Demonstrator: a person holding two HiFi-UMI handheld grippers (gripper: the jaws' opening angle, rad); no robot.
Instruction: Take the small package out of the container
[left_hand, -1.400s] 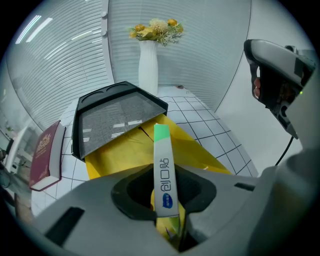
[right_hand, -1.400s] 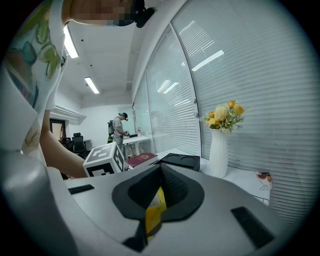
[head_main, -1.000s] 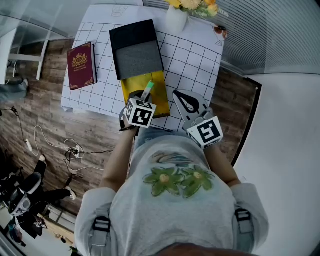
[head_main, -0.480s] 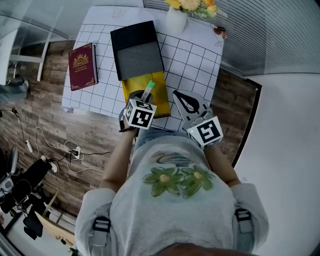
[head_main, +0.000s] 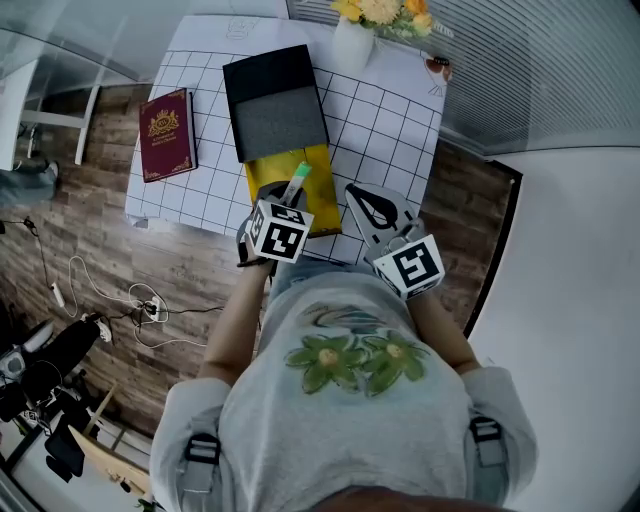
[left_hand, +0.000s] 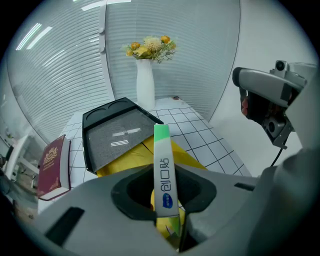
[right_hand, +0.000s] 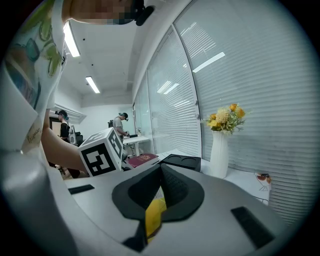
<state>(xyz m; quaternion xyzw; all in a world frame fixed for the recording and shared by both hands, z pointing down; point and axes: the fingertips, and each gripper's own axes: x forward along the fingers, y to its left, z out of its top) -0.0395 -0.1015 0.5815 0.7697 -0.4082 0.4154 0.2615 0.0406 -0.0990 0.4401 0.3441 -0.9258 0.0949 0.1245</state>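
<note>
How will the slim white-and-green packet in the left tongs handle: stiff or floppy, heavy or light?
Probably stiff: the slim white-and-green packet stands straight above the left tongs without drooping. Likely light, being so thin. Its smooth-looking face might slip in the pinch.

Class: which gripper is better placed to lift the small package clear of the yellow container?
Left gripper: it clamps the package over the container; the right gripper pinches the container's edge.
</note>
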